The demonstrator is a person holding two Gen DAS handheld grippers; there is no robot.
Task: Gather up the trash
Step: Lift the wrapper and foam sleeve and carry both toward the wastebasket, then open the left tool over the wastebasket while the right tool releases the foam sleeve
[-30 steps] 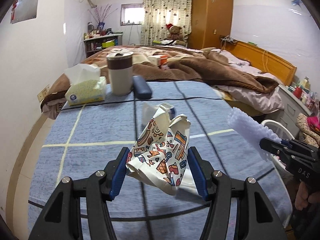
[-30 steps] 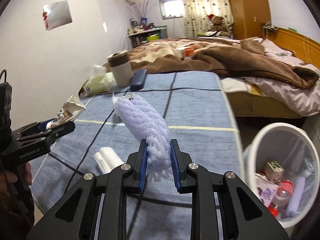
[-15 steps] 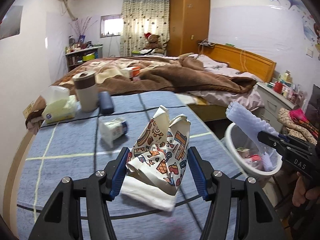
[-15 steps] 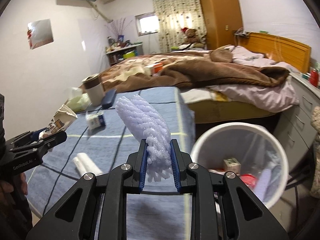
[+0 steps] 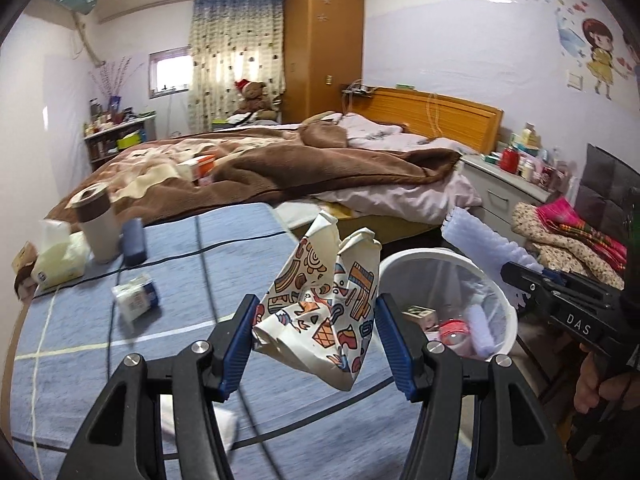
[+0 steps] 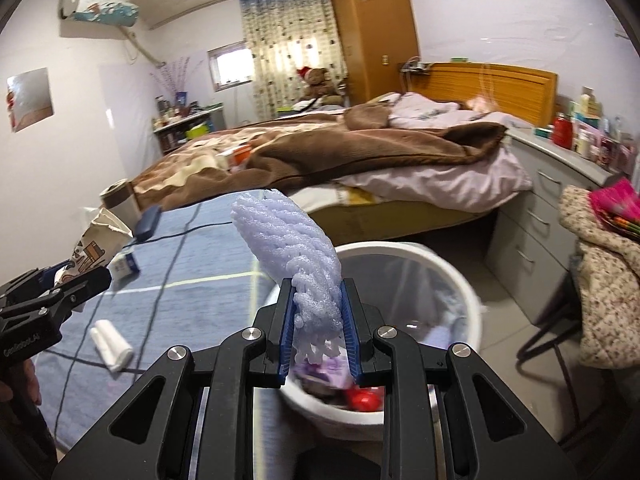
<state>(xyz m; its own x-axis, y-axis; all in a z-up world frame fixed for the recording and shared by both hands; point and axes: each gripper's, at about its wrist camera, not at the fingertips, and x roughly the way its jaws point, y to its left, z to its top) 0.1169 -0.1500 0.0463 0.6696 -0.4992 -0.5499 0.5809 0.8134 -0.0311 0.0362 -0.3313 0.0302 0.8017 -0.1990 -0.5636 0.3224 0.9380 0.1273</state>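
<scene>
My left gripper (image 5: 316, 340) is shut on a crumpled patterned paper bag (image 5: 320, 312) and holds it above the blue table's right edge, beside the white trash bin (image 5: 508, 312). My right gripper (image 6: 318, 328) is shut on a lilac foam fruit net (image 6: 288, 240) and holds it over the near rim of the bin (image 6: 464, 280), which has several pieces of trash inside. A small milk carton (image 5: 134, 298) and a white rolled tissue (image 6: 110, 344) lie on the table. The right gripper with the net also shows in the left wrist view (image 5: 520, 268).
A tissue pack (image 5: 60, 264), a brown-lidded cup (image 5: 98, 228) and a dark blue case (image 5: 134, 240) stand at the table's far left. A bed (image 5: 320, 168) lies behind the table. A grey dresser (image 6: 560, 200) and a chair with clothes (image 6: 600, 280) are to the right.
Both grippers have swung right, away from the table's middle and over to the bin, each keeping its item. The bin now sits directly under the right gripper.
</scene>
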